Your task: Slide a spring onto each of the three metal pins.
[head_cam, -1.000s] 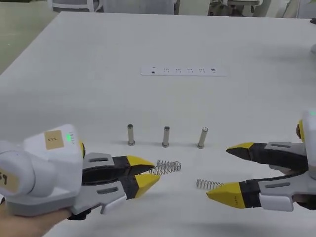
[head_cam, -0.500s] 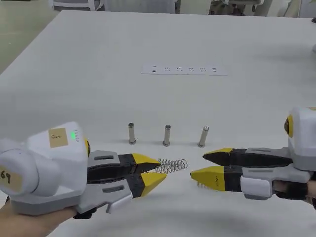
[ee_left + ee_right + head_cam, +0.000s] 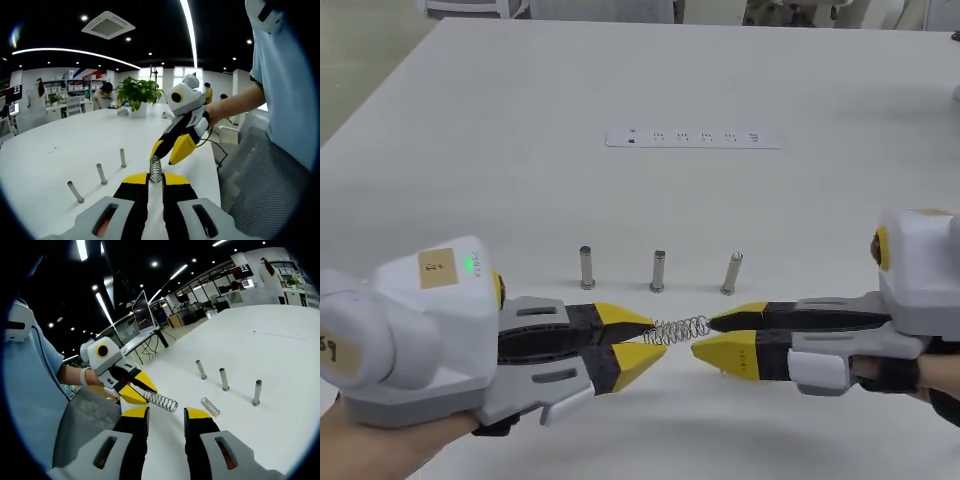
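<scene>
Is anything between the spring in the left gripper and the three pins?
Nothing visible. The spring, held by the left gripper, hangs just in front of the three pins with bare table between. The right gripper sits open at the spring's free end, beside that path.

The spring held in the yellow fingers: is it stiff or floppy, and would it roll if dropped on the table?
Probably fairly stiff: the spring sticks out nearly straight from the left gripper, clamped at one end only. Likely light, being thin open wire coils. Being round, it may roll on the smooth table.
</scene>
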A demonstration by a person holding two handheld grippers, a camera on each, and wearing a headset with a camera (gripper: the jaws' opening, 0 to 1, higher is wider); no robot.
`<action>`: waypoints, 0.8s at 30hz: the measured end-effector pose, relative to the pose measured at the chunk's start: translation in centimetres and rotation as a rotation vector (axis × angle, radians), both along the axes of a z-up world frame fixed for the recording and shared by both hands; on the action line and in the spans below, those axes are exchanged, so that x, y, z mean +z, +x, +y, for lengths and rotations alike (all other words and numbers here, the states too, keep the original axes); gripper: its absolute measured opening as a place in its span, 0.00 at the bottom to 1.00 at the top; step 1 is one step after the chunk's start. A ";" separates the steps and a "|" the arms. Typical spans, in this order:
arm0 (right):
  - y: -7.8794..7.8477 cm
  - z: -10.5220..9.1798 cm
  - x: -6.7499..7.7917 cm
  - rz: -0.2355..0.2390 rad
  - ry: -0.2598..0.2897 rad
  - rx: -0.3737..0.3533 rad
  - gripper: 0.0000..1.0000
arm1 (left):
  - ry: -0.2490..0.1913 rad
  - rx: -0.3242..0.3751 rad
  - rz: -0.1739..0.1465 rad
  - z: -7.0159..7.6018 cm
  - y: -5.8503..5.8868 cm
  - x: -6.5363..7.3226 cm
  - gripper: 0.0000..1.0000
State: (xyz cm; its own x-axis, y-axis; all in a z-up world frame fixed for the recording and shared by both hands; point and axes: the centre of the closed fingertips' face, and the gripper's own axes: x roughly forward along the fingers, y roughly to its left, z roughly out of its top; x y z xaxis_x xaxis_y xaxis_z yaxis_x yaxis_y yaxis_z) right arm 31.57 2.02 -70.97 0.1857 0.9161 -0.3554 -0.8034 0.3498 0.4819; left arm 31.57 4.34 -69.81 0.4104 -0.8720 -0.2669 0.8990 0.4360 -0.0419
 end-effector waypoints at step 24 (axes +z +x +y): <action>-0.4 0.3 0.4 0.056 0.055 0.001 0.19 | -0.012 -0.018 0.006 -0.3 -0.3 0.1 0.02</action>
